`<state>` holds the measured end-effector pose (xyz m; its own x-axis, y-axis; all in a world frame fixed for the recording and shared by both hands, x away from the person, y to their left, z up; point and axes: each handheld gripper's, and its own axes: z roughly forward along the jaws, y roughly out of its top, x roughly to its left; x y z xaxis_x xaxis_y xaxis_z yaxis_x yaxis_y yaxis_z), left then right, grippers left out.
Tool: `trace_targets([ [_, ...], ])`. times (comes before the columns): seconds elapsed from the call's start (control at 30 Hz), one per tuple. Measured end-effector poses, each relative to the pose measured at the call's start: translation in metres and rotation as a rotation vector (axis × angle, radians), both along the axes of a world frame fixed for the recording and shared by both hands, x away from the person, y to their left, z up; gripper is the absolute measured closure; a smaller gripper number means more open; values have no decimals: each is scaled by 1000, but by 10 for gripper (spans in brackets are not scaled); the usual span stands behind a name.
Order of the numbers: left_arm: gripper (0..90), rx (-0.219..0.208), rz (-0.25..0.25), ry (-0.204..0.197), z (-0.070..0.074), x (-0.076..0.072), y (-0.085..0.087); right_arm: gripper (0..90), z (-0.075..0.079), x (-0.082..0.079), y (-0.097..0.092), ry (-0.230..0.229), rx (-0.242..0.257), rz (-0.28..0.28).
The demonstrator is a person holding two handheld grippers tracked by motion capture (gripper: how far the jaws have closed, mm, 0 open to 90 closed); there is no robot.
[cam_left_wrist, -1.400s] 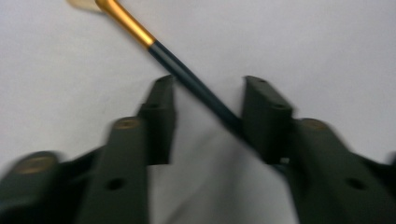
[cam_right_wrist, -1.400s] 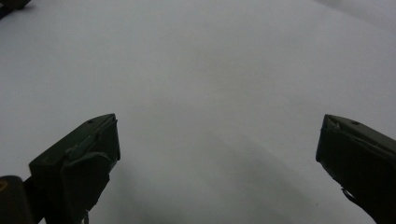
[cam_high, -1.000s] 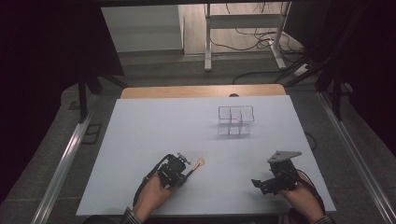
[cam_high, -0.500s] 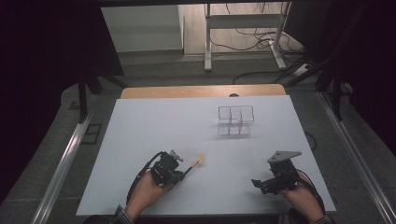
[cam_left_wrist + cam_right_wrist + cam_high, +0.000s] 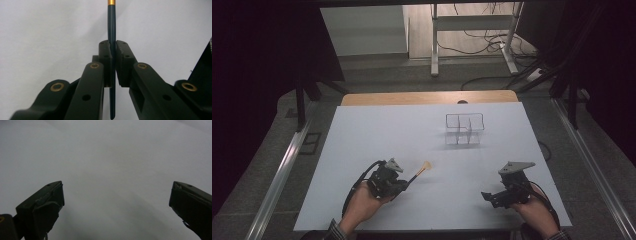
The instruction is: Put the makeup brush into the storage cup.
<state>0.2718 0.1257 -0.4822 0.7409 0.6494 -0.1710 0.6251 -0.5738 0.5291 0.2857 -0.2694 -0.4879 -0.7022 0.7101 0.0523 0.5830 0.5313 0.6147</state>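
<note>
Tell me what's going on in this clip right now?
A person holds a gripper in each hand over a white table. The left gripper is shut on the dark handle of a slim brush, whose pale tip points out toward the middle of the table. The right gripper is open with nothing between its jaws, low over the near right part of the table. A clear divided organizer stands farther back, apart from both grippers, and it looks empty.

The brush (image 5: pixel 111 30) runs off the top edge in the left gripper view, its bristles cut away; from above the handle is hidden inside the left hand-held gripper (image 5: pixel 404 184), and the clear organiser (image 5: pixel 464 129) compartments are too small to read
</note>
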Motion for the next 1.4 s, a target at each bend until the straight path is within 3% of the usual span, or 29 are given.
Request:
trace_targets([
  [0.23, 844, -44, -4, -28, 6, -7, 7, 0, 1, 0, 0, -1, 19, 2],
  [0.3, 844, -79, -10, -67, 8, -12, 12, 0, 1, 0, -1, -2, 32, 1],
  [0.53, 844, -126, 1, -102, 10, -20, 18, 0, 2, 0, -1, -3, 42, 1],
  [1.13, 843, -224, 1, -124, 8, -25, 24, 0, 5, -1, -1, -27, 74, 14],
  [1.4, 843, -253, -23, -127, 6, -25, 21, 0, 9, -1, -1, -39, 120, 22],
])
